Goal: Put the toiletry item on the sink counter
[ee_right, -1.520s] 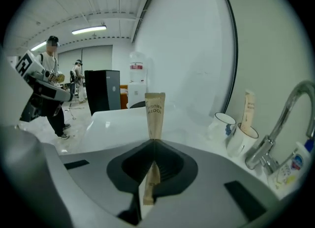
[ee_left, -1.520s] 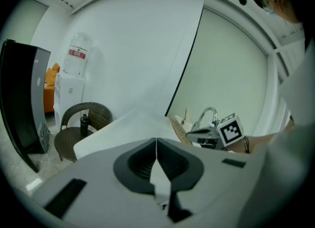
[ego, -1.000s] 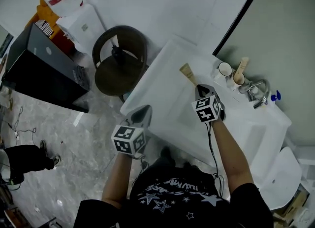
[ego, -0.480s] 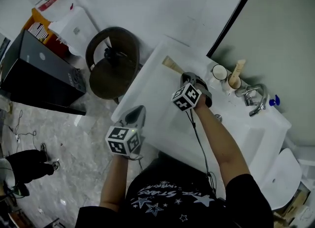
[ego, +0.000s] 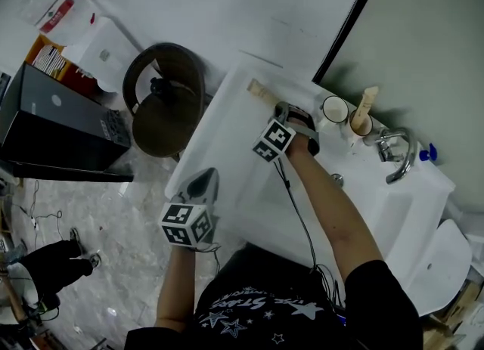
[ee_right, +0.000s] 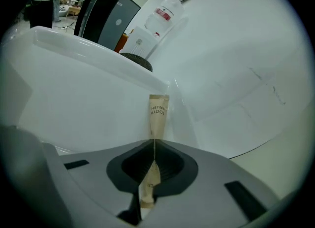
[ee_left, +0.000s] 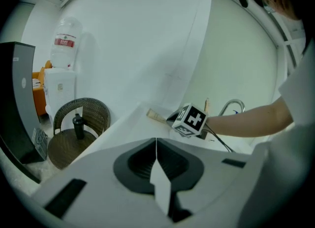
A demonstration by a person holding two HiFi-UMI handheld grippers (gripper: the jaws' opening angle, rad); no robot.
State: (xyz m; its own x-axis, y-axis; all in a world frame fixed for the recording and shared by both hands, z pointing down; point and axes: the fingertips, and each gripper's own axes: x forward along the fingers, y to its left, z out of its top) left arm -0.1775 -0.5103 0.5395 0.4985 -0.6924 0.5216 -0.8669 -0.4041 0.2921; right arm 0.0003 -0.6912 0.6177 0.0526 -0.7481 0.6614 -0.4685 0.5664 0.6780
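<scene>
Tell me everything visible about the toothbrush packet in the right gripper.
The toothbrush packet is a flat, narrow, tan sleeve that looks like paper, printed TOOTH BRUSH. The right gripper is shut on its near end; the rest sticks straight out past the jaw tips, over the white sink counter near its far corner. Whether it touches the counter cannot be told.

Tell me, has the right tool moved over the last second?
Yes: the right tool, shut on the packet, went left along the counter, away from the faucet.
</scene>
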